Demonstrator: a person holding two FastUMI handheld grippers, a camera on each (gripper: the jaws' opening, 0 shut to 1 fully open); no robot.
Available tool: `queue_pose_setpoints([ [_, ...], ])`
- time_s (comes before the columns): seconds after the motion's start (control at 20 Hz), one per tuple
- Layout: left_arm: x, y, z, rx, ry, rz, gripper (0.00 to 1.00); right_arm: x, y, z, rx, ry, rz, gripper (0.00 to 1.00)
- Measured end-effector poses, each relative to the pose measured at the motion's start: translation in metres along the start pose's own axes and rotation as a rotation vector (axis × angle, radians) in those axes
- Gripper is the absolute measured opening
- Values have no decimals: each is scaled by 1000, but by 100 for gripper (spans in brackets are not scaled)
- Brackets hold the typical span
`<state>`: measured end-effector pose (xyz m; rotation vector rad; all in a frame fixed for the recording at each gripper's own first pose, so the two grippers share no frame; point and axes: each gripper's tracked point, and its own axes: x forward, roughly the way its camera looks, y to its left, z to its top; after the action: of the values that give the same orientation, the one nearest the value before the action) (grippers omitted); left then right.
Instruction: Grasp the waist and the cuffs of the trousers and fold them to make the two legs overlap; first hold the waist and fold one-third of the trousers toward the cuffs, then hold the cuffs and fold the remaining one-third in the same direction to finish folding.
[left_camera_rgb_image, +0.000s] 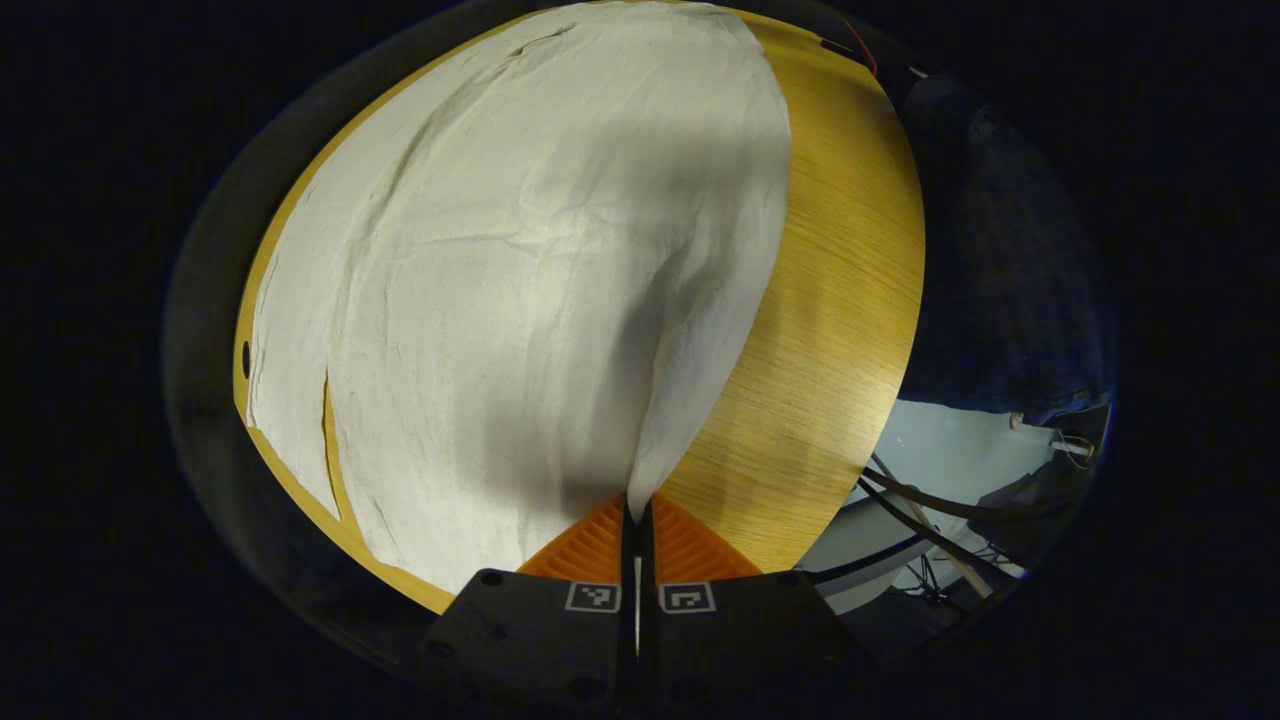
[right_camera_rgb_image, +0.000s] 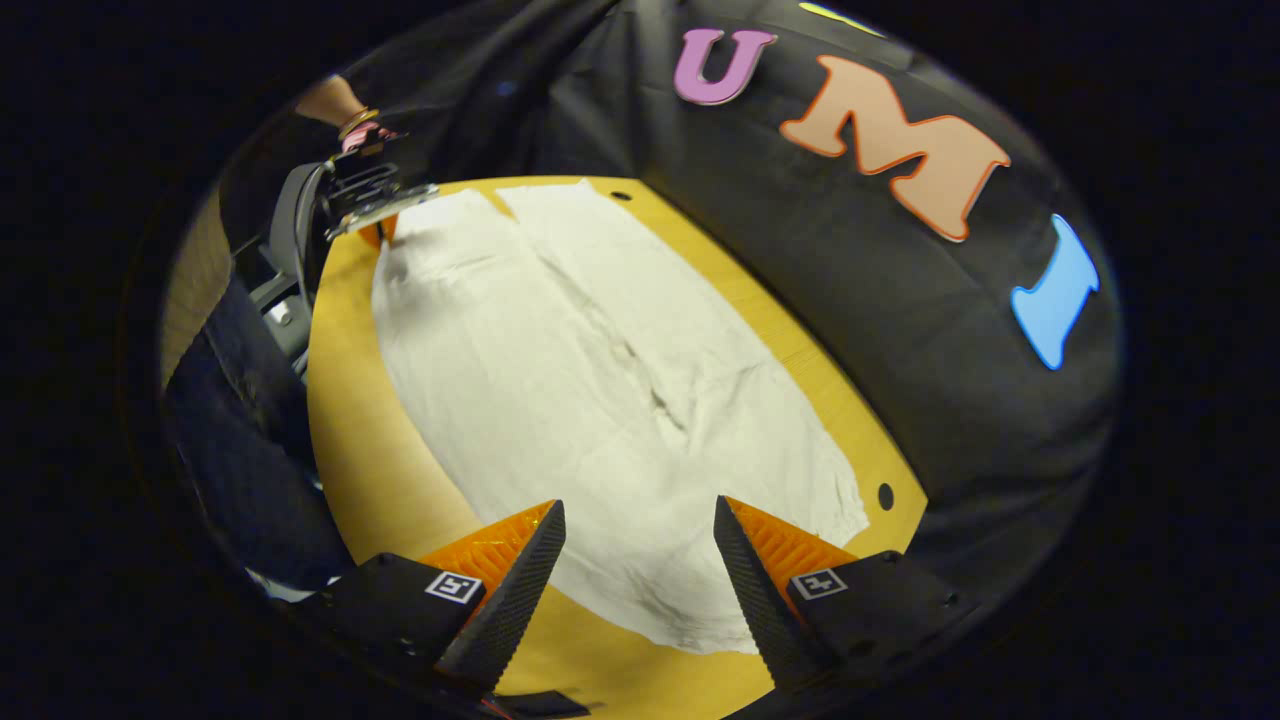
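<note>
A slip at the held corner is judged the main risk: the left gripper (left_camera_rgb_image: 637, 520) is seen with its fingers pressed together on a thin peak of the trousers (left_camera_rgb_image: 520, 260), and so small a bite of cloth could be pulled free once the leg is carried across. A second risk is judged at the other end, where the right gripper (right_camera_rgb_image: 640, 560) is held above the cloth with its fingers spread and nothing between them; if the lift is begun before this end is taken, the leg would be dragged and twisted, and the two legs would not be brought to overlap squarely. The far leg could also be shifted by drag, since it lies unsecured. The trousers are pale, off-white and lightly creased, and are laid flat and unfolded along the wooden table (left_camera_rgb_image: 850, 300), with both legs side by side and a dark seam line running between them in the right gripper view. In the left gripper view the cloth is drawn up into a tented fold at the pinch. The near edge of the table is left bare beside the garment.
</note>
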<state>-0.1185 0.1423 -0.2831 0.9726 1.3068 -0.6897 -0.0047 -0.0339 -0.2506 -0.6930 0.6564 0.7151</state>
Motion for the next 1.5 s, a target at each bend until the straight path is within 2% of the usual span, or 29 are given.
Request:
queue_pose_setpoints([
  [0.1, 1, 1, -1, -15, 4, 2, 0, 16, 18, -41, -97, 126, 99, 96],
  [0.2, 0, 0, -1, -27, 8, 6, 0, 32, 25, -68, -175, 201, 156, 99],
  [0.3, 0, 0, -1, -21, 12, 14, 0, 43, 29, -89, -205, 269, 200, 96],
  [0.45, -1, 0, 0, -14, 24, 21, 0, 54, 31, -98, -215, 313, 244, 95],
  [0.5, 0, 0, -1, -15, 28, 20, 0, 58, 32, -100, -217, 323, 254, 98],
  [0.7, 0, 0, -1, -17, 42, 11, 0, 62, 38, -104, -191, 363, 311, 91],
  [0.85, -1, 0, 0, -12, 45, 15, 0, 63, 38, -105, -172, 392, 309, 88],
  [0.95, -1, 0, 0, -12, 47, 17, 0, 63, 34, -104, -170, 409, 296, 77],
  [1.0, -1, -1, 0, -15, 47, 16, 0, 64, 32, -104, -165, 415, 288, 63],
  [1.1, -2, -4, 0, -16, 44, 14, 0, 65, 28, -103, -164, 416, 267, 50],
  [1.15, -3, -5, 1, -14, 39, 14, 0, 68, 23, -103, -172, 409, 243, 41],
  [1.2, -3, -4, 1, -13, 35, 14, 0, 69, 20, -101, -176, 403, 225, 22],
  [1.3, -2, -4, 0, -13, 27, 19, 0, 69, 20, -101, -173, 400, 212, 12],
  [1.5, -1, -5, 1, -47, 10, 11, 0, 69, 19, -101, -127, 411, 205, 9],
])
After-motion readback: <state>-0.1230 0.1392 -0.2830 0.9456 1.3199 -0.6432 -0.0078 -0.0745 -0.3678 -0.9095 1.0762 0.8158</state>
